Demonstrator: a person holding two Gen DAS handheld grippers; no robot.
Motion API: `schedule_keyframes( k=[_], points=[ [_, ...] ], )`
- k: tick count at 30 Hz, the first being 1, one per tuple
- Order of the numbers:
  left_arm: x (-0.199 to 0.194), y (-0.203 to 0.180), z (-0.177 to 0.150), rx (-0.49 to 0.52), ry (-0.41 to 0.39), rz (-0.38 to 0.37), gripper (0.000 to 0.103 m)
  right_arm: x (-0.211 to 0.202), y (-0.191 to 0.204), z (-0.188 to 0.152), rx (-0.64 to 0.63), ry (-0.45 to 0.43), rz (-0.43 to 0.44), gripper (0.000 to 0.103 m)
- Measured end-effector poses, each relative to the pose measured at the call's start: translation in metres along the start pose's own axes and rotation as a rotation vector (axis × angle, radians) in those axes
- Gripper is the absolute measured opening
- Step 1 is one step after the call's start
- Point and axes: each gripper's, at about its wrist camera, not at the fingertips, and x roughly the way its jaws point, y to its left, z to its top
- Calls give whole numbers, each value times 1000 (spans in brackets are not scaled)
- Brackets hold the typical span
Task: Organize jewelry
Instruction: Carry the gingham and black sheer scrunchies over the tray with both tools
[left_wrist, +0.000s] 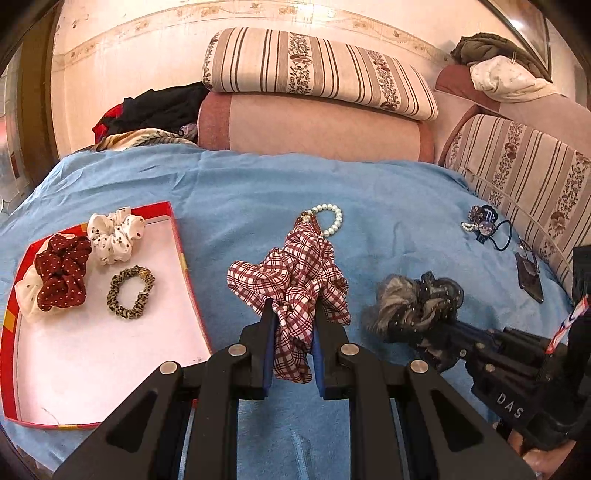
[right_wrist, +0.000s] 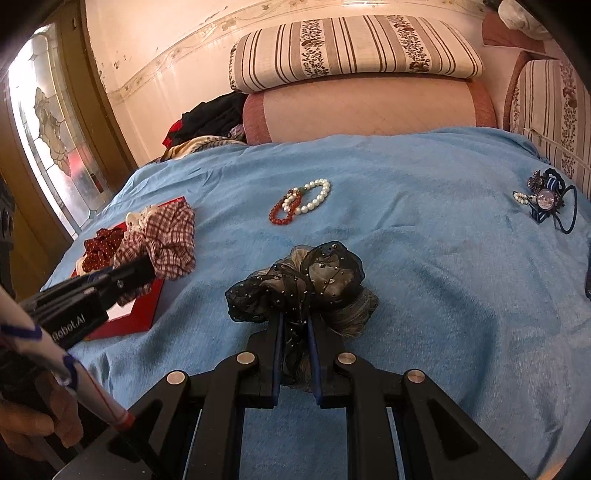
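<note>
Sitting in the red tray (left_wrist: 181, 254) are three scrunchies; left gripper (left_wrist: 291, 317) clamps a plaid scrunchie (left_wrist: 295, 280), right gripper (right_wrist: 295, 325) a black one (right_wrist: 295, 284) — bracelets (right_wrist: 303, 201) lie beyond the tray.

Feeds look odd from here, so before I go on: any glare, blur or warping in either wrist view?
Left wrist: heavy fisheye bending, dark corners, plaid scrunchie sharp. Right wrist: bright window blows out the left side, black scrunchie still sharp; both pinkish.
</note>
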Motion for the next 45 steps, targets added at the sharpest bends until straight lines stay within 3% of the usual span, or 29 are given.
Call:
schedule_keyframes(
  k=[16, 26, 45],
  points=[
    [-29, 30, -4, -71, -45, -5, 17, -8, 30, -7, -45, 14, 18, 14],
    [-53, 69, -8, -152, -77, 25, 17, -8, 64, 4, -81, 30, 85, 14],
    [-91, 194, -25, -400, -141, 200, 17, 25, 166, 39, -212, 66, 262, 16]
  ],
)
